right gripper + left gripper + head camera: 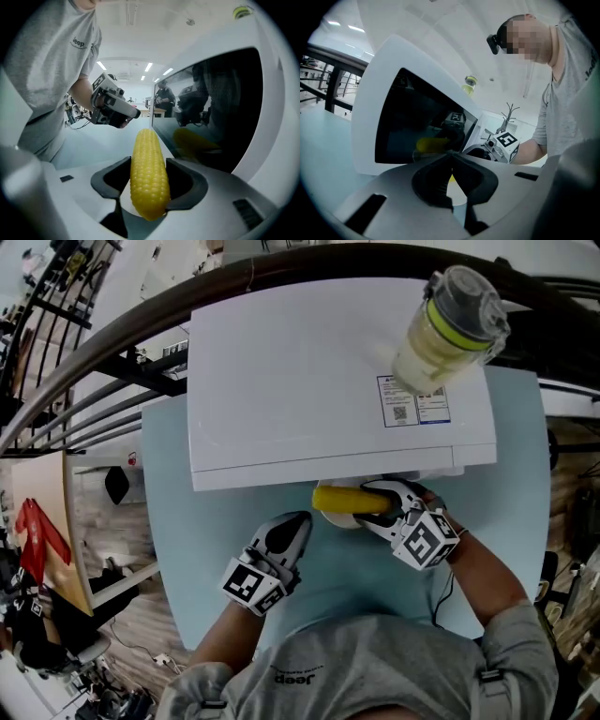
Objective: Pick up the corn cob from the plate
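Corn cob [149,176]: probably stiff, light and bumpy; best held across its girth.
Right gripper [151,185]: clamped on the cob near one end.
Left gripper [451,164]: jaws together, holding nothing.

Bright, even light from ceiling strips [148,67], shadows soft, the dark door [225,108] mirroring; both gripper views bulge, blacken at corners, blur up close.

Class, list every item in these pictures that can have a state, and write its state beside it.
left tool: shut, nothing between its jaws
right tool: shut on the corn cob
corn cob: gripped by the right tool, over the plate
microwave: door shut
jar: lid on, standing on the microwave
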`<state>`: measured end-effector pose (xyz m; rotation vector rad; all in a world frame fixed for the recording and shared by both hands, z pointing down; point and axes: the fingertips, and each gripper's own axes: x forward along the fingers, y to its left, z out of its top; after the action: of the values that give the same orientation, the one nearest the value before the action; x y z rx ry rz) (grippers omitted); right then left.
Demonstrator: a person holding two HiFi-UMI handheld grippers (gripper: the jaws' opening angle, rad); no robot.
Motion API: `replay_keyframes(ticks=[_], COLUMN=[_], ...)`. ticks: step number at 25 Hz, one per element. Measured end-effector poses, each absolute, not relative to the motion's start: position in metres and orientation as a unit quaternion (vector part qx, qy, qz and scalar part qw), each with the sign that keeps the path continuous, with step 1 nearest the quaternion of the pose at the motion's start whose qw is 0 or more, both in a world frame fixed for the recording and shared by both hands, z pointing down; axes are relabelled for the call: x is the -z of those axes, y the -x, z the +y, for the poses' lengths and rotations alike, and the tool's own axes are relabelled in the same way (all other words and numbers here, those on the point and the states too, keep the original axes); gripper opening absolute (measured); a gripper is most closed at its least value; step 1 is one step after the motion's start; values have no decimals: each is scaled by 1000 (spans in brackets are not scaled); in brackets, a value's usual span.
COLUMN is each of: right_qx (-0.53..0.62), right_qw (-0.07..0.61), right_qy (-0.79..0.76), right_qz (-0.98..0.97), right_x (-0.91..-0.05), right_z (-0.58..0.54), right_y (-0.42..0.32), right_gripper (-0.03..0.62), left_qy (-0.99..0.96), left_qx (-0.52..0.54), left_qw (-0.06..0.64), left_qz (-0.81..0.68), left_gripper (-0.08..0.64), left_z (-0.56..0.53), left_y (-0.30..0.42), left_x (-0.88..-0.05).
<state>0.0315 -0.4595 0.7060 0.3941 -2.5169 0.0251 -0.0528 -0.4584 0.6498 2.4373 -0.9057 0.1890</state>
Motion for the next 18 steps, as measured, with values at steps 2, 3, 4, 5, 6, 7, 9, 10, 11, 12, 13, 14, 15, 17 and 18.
replay_keyframes(ticks=[2,3,4,5,6,7,9,10,11,12,13,14,15,17,18], right_qx=[-6,-5,-3,-3,-3,-4,-7,-8,-6,-3,2,7,10,15,17], right_qw=[289,286,283,281,278,276,268,264,260,256,254,252,251,249,249], right_qy=[-155,-159,-162,-164,-166,-168,-174,-178,-181,-186,-190,-195,-199,-206,-210], right_qz=[-945,-945,-945,-946,-946,-946,-947,-948,-949,-949,-948,-948,-947,-946,-945], right_x=[-690,-682,-674,-667,-659,-650,-633,-624,-614,-604,-593,-583,-574,-555,-546], right_z=[-458,-458,-458,-457,-456,-455,-453,-453,-454,-456,-459,-460,-460,-457,-456], right_y=[-32,-32,-32,-31,-30,-29,-26,-24,-22,-20,-18,-16,-14,-9,-7], right_gripper=[239,239,239,239,239,239,239,239,239,239,239,239,239,239,239], left_qy=[-903,-903,-904,-905,-905,-905,-904,-903,-902,-901,-901,-900,-900,-900,-900], left_qx=[-65,-62,-59,-56,-53,-52,-48,-46,-43,-39,-35,-32,-29,-24,-21], left_qw=[259,256,252,249,246,244,243,241,238,235,231,227,222,213,207], left_qz=[-337,-338,-340,-341,-342,-344,-350,-353,-358,-362,-366,-370,-373,-379,-382], left_gripper=[18,18,18,18,18,18,18,18,18,18,18,18,18,18,18], left_z=[-455,-454,-452,-450,-448,-446,-441,-439,-438,-438,-438,-437,-435,-428,-425], left_y=[53,55,56,58,60,62,69,74,79,84,89,94,99,111,117], left_x=[-637,-631,-626,-620,-614,-608,-596,-589,-582,-575,-568,-561,-554,-539,-531])
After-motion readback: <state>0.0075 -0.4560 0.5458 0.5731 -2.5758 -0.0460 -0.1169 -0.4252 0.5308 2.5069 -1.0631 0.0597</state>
